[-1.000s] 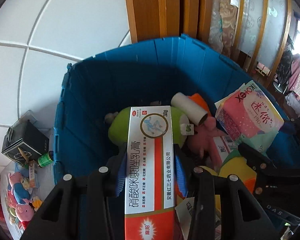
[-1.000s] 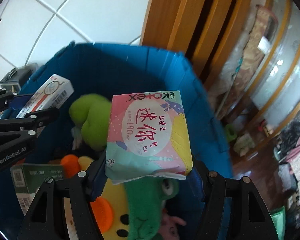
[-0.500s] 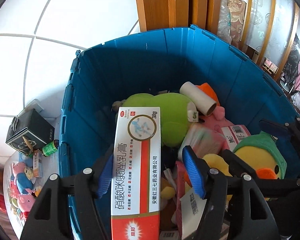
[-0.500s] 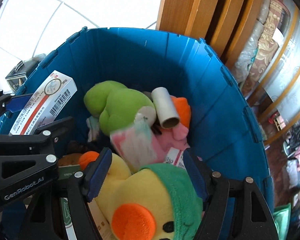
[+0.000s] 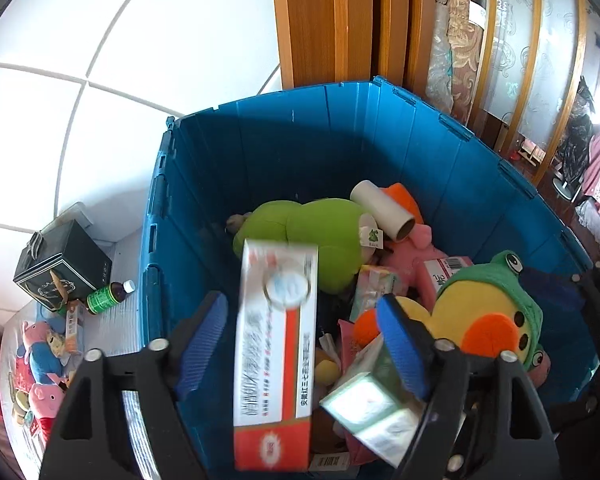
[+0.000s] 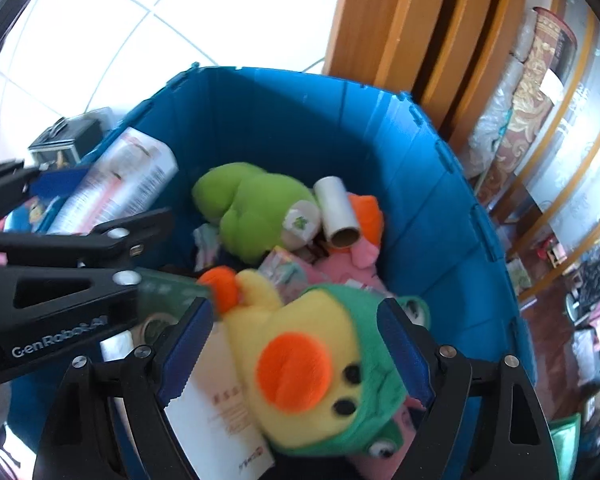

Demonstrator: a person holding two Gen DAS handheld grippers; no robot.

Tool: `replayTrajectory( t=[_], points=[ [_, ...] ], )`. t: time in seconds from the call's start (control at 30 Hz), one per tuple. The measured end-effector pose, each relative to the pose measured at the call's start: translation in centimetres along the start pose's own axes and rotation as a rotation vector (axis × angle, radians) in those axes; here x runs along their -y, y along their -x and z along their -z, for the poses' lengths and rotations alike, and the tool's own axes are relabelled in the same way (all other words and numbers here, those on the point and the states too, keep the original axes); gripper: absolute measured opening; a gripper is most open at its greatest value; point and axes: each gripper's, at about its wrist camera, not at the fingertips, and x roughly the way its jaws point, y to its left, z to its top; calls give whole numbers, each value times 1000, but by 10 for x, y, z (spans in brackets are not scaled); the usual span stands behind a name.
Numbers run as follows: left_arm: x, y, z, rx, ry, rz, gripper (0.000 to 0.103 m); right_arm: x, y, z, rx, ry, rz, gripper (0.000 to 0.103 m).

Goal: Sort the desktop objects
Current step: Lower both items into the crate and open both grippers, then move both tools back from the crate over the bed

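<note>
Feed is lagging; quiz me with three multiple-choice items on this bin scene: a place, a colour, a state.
1. The white roll lies: A in the blue bin, beside the green plush. B outside the bin. C on the bin's rim.
2. The yellow duck plush's hood is: A red. B green. C blue.
3. The left gripper's jaws: A clamp the red-and-white box. B stand open around the box. C shut, empty.
1A, it lies by the plush inside the walls; 2B, frog hood is green; 3B, gaps either side, jaws have just been opening.
</note>
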Motion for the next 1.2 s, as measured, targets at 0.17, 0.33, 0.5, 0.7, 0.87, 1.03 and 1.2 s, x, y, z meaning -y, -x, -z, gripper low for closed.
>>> replayTrajectory(
  t=[0.17,0.33,0.5,0.7,0.87,1.03,1.2],
  points=[
    [4,6,10,-5,-6,1,80,-7,9,10,13,8,1,85],
    [4,16,22,-3,1,17,80,-6,19,19,24,4,16,87],
    [4,31,36,21,-5,29,80,-8,29,26,36,-2,16,92],
    [4,44,47,49,-22,15,80,-10,34,34,37,-5,17,97],
    [0,51,52,68,-10,14,80,-11,39,37,39,-10,20,98],
    [-11,70,60,133,-6,-8,80,-14,49,37,64,-10,26,101],
    [-32,94,72,207,11,-25,80,-25,64,37,111,-7,19,103]
  ],
)
